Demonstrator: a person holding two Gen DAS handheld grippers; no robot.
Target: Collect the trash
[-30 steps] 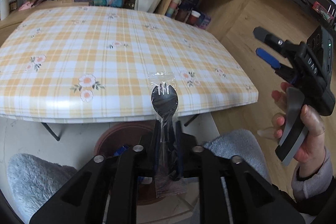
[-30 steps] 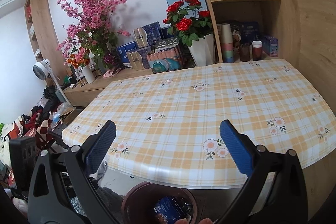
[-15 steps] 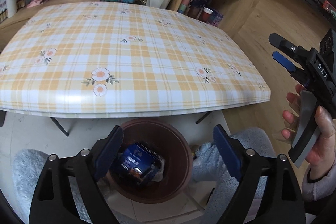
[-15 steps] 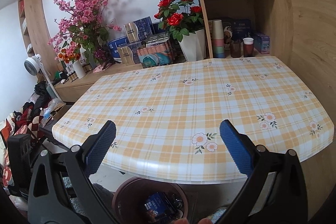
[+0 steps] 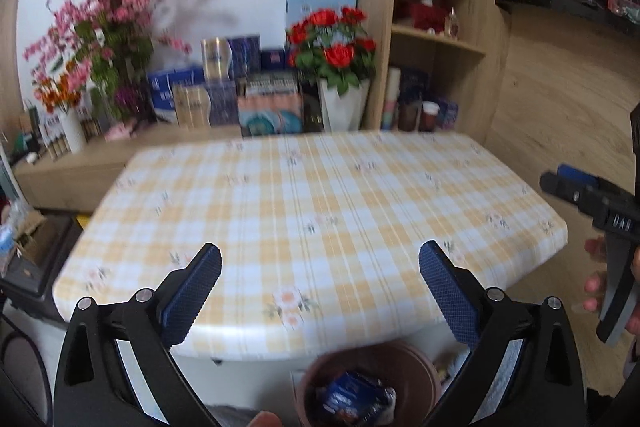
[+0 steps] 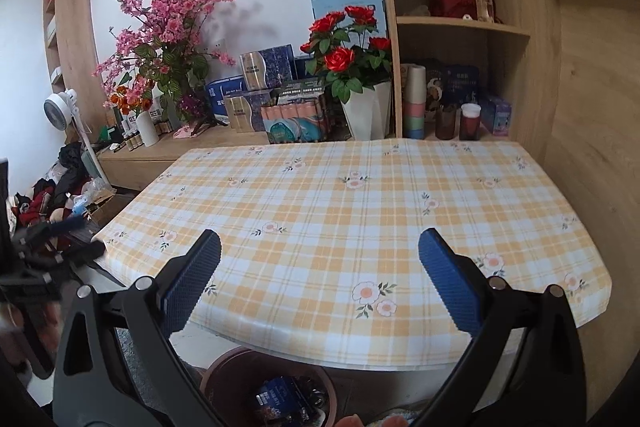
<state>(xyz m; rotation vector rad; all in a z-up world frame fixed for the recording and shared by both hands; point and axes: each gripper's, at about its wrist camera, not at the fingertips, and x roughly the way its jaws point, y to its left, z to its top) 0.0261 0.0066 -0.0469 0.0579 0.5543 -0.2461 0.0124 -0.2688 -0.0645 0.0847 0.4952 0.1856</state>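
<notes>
A brown round bin (image 5: 370, 383) stands on the floor below the table's near edge; it also shows in the right wrist view (image 6: 268, 387). A blue wrapper (image 5: 352, 401) lies inside it with other trash, and shows in the right wrist view (image 6: 280, 401) too. My left gripper (image 5: 320, 291) is open and empty, above the bin and facing the table. My right gripper (image 6: 320, 287) is open and empty, also above the bin. The right gripper (image 5: 592, 203) shows at the right edge of the left wrist view.
A table with a yellow plaid floral cloth (image 6: 360, 211) fills the middle. Behind it a low wooden counter holds boxes, a white vase of red roses (image 6: 366, 115) and pink blossoms (image 6: 168, 27). Wooden shelves (image 6: 460, 23) stand at the right. Clutter (image 6: 60, 187) lies on the floor at the left.
A second ago my left gripper was shut on a wrapped black fork. It opened and the fork is gone from it. The left gripper has since tilted up toward the table.
</notes>
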